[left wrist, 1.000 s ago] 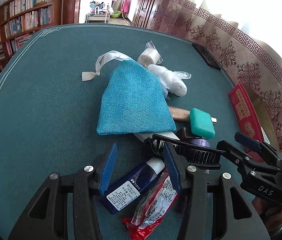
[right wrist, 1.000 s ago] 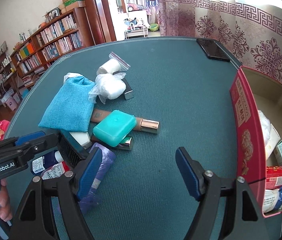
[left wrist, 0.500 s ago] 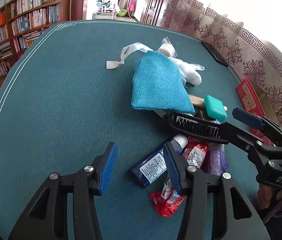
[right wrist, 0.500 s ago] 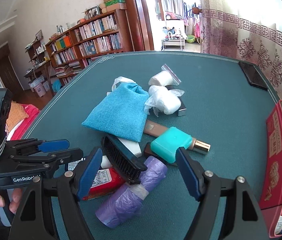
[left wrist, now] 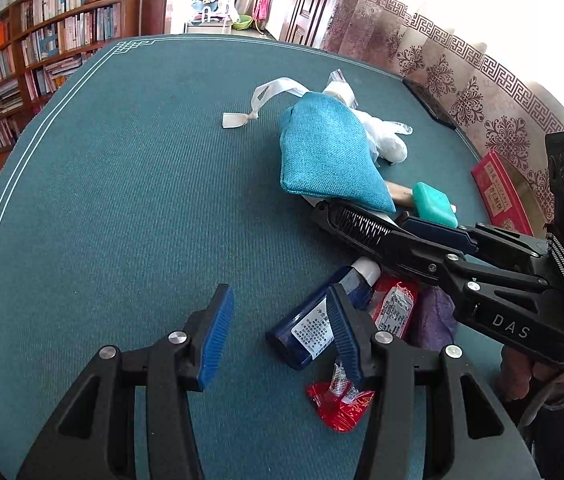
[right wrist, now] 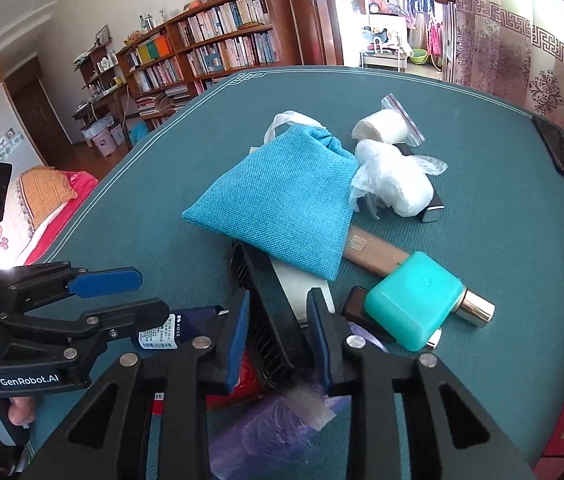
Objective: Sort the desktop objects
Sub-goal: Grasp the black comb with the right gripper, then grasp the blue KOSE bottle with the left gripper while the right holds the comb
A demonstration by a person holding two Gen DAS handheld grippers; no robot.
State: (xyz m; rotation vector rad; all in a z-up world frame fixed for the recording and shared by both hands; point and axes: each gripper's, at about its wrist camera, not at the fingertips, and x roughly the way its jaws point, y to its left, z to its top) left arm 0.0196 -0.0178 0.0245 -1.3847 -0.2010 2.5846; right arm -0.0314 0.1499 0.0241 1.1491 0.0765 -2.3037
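Observation:
A black comb (right wrist: 270, 320) lies in the pile with its tip under the blue cloth pouch (right wrist: 282, 208). My right gripper (right wrist: 278, 332) is closing on the comb, a pad against each side; the left wrist view shows the comb (left wrist: 358, 226) sticking out of its jaws. My left gripper (left wrist: 278, 300) stands open over bare green felt, nothing between its fingers. Its right finger overlaps a dark blue tube (left wrist: 310, 328). Beside the tube lie a red packet (left wrist: 394, 308) and a purple roll (right wrist: 274, 428).
A teal soap box (right wrist: 414, 300) rests on a tan cosmetic tube (right wrist: 378, 256). White wrapped bundles (right wrist: 394, 188) lie behind the pouch. A red box (left wrist: 502, 192) stands at the right table edge, a dark phone (right wrist: 558, 152) at the far right. Bookshelves stand beyond the table.
My right gripper swung left over the pile and its jaws narrowed around the black comb. My left gripper drifted left, so the blue tube no longer sits between its fingers.

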